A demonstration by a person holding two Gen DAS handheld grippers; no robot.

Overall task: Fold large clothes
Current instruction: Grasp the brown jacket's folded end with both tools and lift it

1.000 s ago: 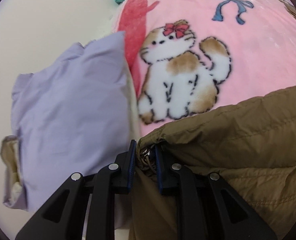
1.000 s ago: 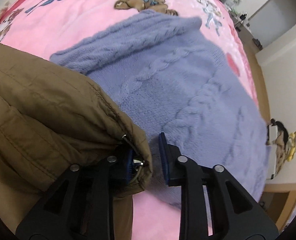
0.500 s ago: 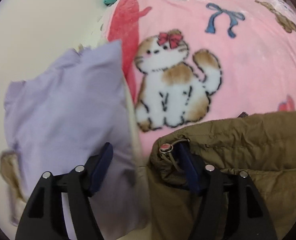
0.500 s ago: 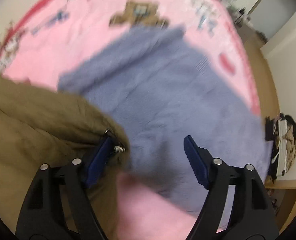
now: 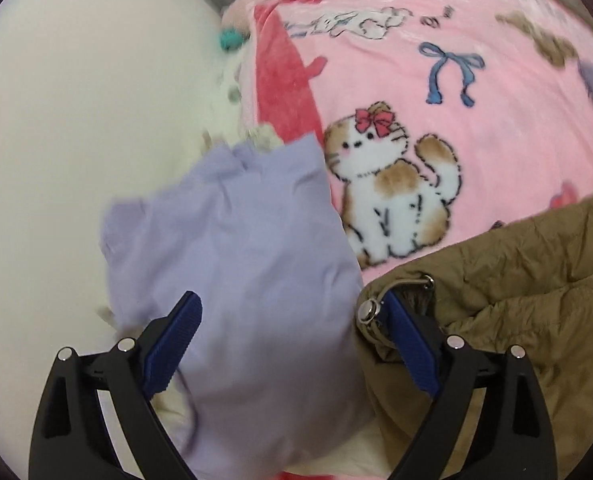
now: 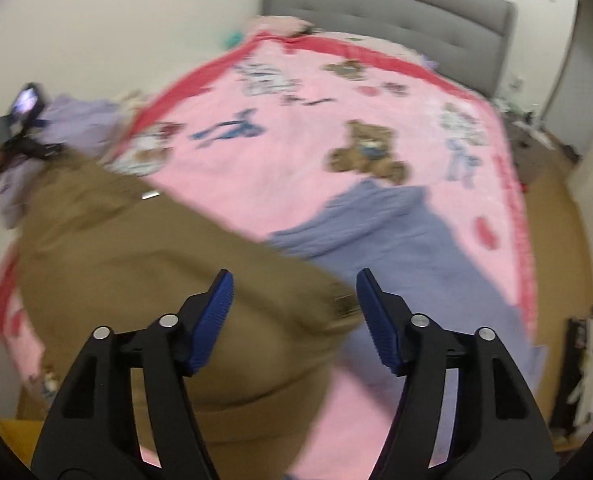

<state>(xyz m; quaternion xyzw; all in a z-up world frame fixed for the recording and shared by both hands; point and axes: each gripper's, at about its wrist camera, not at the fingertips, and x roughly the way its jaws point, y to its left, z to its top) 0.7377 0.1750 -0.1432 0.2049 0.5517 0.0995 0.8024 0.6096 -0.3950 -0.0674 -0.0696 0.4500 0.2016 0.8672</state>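
Lying across the near end of the bed, the jacket (image 6: pixel 144 264) — olive-brown, quilted — sits under and ahead of the right gripper (image 6: pixel 294 312), its blurred corner reaching in between the fingers. Jaws on that side stand wide apart, gripping nothing; whether the blue pads (image 6: pixel 216 312) touch the cloth I cannot tell through the blur.

Left gripper (image 5: pixel 292 340): jaws also wide, nothing clamped. The jacket's (image 5: pixel 516 280) corner lies against the inner face of the right-hand finger, with a metal snap (image 5: pixel 366 312) and a metal ring right at the pad. Left-hand finger hangs over a lilac pillow (image 5: pixel 236 264), which fills the gap between the fingers and runs ahead to the left.

Beyond the jacket, ahead of both grippers, a pink blanket (image 5: pixel 496 128) printed with a cat (image 5: pixel 392 196) wearing a red bow, a blue ribbon, teddy bears. To the right of the right gripper and ahead of it, a blue-grey knit (image 6: pixel 408 248) spread flat on the blanket, its near edge touching or tucked under the jacket — unclear which. Grey headboard (image 6: pixel 396 28) far ahead. White wall to the left.
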